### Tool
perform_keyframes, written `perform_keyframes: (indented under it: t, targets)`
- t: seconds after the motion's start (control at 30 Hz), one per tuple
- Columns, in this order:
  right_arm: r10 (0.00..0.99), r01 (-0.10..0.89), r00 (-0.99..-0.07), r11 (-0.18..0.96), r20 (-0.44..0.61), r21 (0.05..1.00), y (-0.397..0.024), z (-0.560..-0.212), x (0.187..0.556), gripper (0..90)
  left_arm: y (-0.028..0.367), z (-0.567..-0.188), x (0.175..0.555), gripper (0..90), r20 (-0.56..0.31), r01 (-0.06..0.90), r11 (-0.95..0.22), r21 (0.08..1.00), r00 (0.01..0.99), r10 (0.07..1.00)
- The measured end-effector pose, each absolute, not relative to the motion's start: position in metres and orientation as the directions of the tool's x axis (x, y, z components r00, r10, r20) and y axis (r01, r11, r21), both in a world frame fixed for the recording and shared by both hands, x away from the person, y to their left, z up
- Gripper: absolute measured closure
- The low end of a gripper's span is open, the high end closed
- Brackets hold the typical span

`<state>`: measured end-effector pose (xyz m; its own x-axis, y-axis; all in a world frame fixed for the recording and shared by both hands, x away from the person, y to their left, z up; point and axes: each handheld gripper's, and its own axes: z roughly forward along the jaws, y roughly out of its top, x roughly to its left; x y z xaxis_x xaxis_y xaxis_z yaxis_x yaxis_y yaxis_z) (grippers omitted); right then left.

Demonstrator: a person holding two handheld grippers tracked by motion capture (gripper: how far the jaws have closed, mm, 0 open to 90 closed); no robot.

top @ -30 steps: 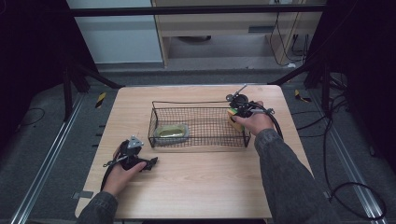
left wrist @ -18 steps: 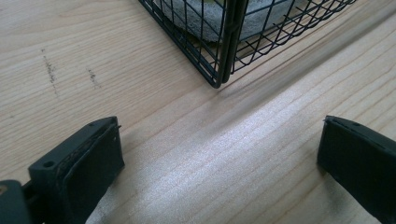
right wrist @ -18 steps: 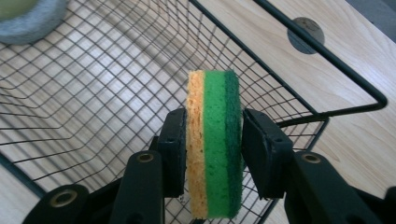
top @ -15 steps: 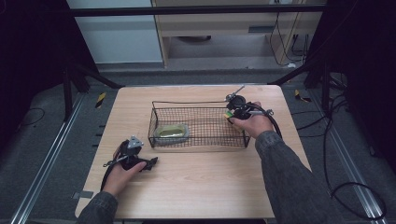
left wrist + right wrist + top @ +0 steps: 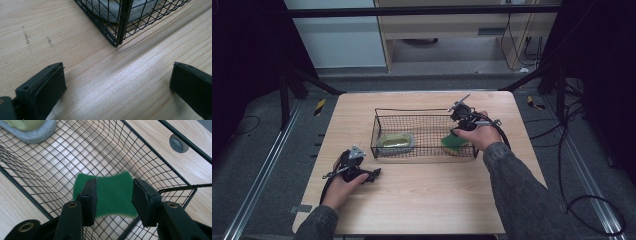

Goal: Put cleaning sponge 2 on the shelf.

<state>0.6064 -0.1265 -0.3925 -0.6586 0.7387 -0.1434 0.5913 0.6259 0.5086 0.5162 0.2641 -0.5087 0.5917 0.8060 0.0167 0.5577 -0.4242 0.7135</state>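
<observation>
two black hand-held grippers, left (image 5: 373, 175) and right (image 5: 455, 134), trailing black cables, brass rivets, grey sleeves (image 5: 517, 187)

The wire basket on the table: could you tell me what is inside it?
Inside the wire basket a grey-edged sponge lies at one end. At the other, the right gripper holds a green scouring pad. The pad's underside is hidden.
</observation>
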Motion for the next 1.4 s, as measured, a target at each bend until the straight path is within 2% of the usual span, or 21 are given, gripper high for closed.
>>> perform_keyframes:
  t: [0.33,0.87,1.07,1.4]
  targets:
    - [0.748,0.587,-0.654,0.596,-0.114,0.548,-0.135,-0.388,0.596,46.9,0.264,-0.508,0.516,0.0,0.02,0.557,-0.429,0.711,0.594,0.804]
    - [0.803,0.591,-0.589,0.504,-0.09,0.63,-0.16,-0.381,0.587,10.9,0.264,-0.508,0.516,0.0,0.02,0.558,-0.429,0.71,0.594,0.804]
    - [0.831,0.572,-0.549,0.454,-0.093,0.683,-0.176,-0.378,0.581,7.3,0.264,-0.508,0.516,0.0,0.02,0.558,-0.429,0.71,0.594,0.804]
    - [0.88,0.546,-0.469,0.358,-0.078,0.758,-0.22,-0.376,0.549,9.1,0.264,-0.508,0.516,0.0,0.02,0.558,-0.43,0.71,0.594,0.804]
